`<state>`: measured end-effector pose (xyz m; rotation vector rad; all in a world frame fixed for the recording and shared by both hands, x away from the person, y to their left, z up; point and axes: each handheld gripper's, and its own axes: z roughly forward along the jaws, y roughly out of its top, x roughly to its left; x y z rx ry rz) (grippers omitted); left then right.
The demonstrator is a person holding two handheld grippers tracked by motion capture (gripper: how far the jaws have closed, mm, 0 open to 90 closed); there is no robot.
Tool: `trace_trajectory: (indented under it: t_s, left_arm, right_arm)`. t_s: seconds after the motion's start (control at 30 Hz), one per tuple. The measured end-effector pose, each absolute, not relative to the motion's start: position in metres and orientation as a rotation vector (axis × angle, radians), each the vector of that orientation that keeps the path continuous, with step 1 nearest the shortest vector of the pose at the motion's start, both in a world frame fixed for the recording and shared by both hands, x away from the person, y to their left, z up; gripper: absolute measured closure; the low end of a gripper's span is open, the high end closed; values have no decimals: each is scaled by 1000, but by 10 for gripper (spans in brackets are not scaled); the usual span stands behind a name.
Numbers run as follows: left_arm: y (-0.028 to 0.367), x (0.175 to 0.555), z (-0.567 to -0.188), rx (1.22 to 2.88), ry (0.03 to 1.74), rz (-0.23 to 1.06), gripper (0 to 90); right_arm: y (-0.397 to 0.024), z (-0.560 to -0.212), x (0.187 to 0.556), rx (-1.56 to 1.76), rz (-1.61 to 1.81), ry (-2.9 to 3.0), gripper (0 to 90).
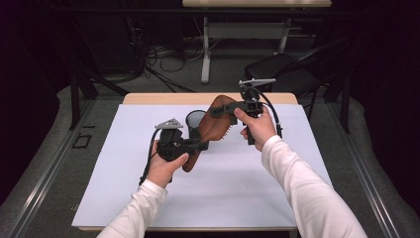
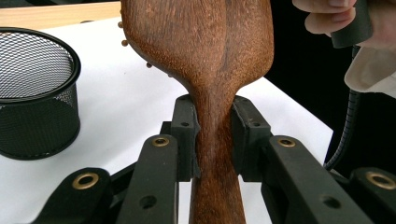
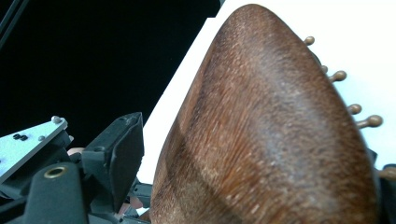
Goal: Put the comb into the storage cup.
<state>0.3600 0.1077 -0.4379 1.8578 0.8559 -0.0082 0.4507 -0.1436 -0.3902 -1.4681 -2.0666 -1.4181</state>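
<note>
A brown wooden hairbrush (image 1: 215,126) with knob-tipped bristles is held tilted above the white sheet. My left gripper (image 1: 203,146) is shut on the narrow neck of its handle; in the left gripper view both pads (image 2: 187,135) press the wood (image 2: 205,46) from either side. My right gripper (image 1: 223,109) comes in from the right at the brush's head. In the right gripper view the broad back of the head (image 3: 271,130) sits between the jaws. A strip of white shows between the left pad (image 3: 123,149) and the wood, and the other jaw is mostly hidden behind the brush.
A black mesh cup (image 1: 194,119) stands upright on the white sheet (image 1: 223,188) just behind the brush, and appears at the left of the left gripper view (image 2: 35,93). The wooden table edge (image 1: 148,98) runs along the back. A dark chair (image 1: 277,67) stands beyond.
</note>
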Motion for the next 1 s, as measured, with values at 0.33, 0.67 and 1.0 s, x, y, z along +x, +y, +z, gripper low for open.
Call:
trace_trajectory:
  t_s: [0.33,0.67,1.0]
  left_arm:
    - [110,360,-440,1874,850,-9,730]
    - [111,361,-441,1874,844,-18,730]
    - [111,361,-443,1887,840,-25,730]
  right_arm:
    - [-146,-395,451,-1462,-1404,-2054,248]
    - [-151,-397,451,-1468,-1425,-2009,318]
    - [-159,-402,451,-1458,-1445,-1938,383]
